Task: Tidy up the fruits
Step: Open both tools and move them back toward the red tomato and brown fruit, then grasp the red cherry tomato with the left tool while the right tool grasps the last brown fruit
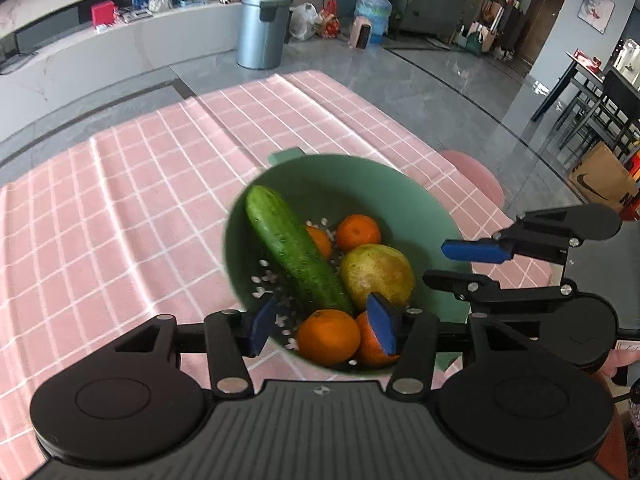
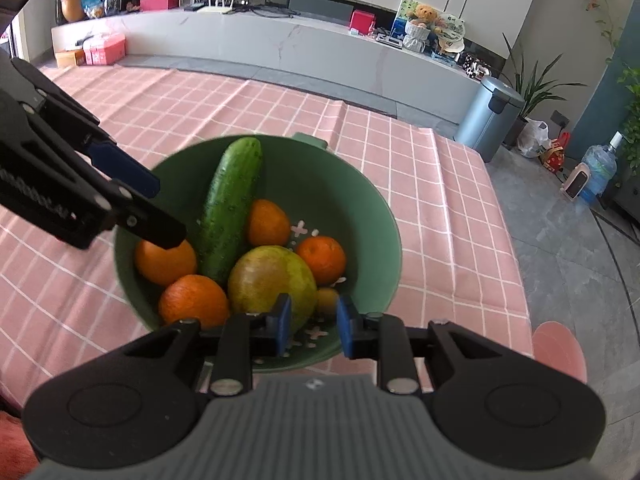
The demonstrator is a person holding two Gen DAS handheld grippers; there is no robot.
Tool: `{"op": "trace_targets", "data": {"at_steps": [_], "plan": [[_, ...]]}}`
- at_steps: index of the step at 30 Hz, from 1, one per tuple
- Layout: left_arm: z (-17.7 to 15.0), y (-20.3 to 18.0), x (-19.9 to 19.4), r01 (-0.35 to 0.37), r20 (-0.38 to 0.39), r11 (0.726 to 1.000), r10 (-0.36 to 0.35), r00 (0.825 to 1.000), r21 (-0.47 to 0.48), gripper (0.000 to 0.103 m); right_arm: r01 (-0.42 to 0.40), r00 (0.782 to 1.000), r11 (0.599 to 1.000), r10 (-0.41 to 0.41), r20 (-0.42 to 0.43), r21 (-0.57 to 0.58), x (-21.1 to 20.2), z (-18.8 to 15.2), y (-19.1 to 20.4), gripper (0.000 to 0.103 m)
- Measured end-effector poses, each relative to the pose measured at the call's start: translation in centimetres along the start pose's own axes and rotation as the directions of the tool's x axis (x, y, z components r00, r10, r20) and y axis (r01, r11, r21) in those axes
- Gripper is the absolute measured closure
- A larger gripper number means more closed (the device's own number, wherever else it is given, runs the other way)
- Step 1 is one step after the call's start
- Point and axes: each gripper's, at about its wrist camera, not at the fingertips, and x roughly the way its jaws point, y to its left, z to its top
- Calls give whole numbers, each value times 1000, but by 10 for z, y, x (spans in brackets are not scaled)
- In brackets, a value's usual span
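A green colander bowl (image 1: 400,188) (image 2: 368,204) stands on the pink checked tablecloth. It holds a cucumber (image 1: 296,252) (image 2: 232,204), a yellow-green mango (image 1: 378,272) (image 2: 268,280) and several oranges (image 1: 358,232) (image 2: 194,300). My left gripper (image 1: 324,326) is open over the bowl's near rim, its pads straddling two oranges (image 1: 328,336). My right gripper (image 2: 312,326) is open and empty at the bowl's near edge, just in front of the mango. Each gripper shows in the other's view: the right (image 1: 468,264), the left (image 2: 136,208).
The pink checked cloth (image 1: 120,208) (image 2: 440,184) covers the table. A pink stool (image 1: 476,176) (image 2: 560,348) stands past the table edge. A grey bin (image 1: 262,30) (image 2: 490,116) and a water bottle (image 1: 374,12) stand on the floor beyond.
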Motion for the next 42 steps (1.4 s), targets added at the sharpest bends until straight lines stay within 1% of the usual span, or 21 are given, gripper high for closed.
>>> {"op": "trace_targets", "data": {"at_steps": [6,10,16,21,25,30,34,39,42], "plan": [[-8,16,-32,-76,31,997,76,997,-4,41,-34,998,997,30,62,64,-18,3,19,82],[-19,34,-53,-140,47,990,141,989,-23,41,-85,992,989,73,103,122,-26,7,37,82],[-44,59,-73,-188,37,981,190,981,-52,43,-156,979,974,132,153,164,-30,11,68,82],[-69,72,-74,-190,15,980,191,981,-66,47,-207,968,961,174,181,183,-29,14,95,82],[-84,75,-67,-188,10,980,189,982,-63,50,-230,963,959,200,180,164,-22,16,116,82],[-97,80,-53,-170,8,983,171,985,-68,51,-223,968,965,203,147,138,-6,17,133,82],[-100,86,-39,-145,-7,986,145,989,-88,51,-221,971,968,206,123,121,7,16,136,83],[-101,94,-24,-136,-23,984,134,991,-113,52,-210,975,973,200,97,98,24,14,143,85],[-101,96,-16,-142,-35,982,138,990,-122,53,-211,975,973,204,83,88,32,13,145,87]]}}
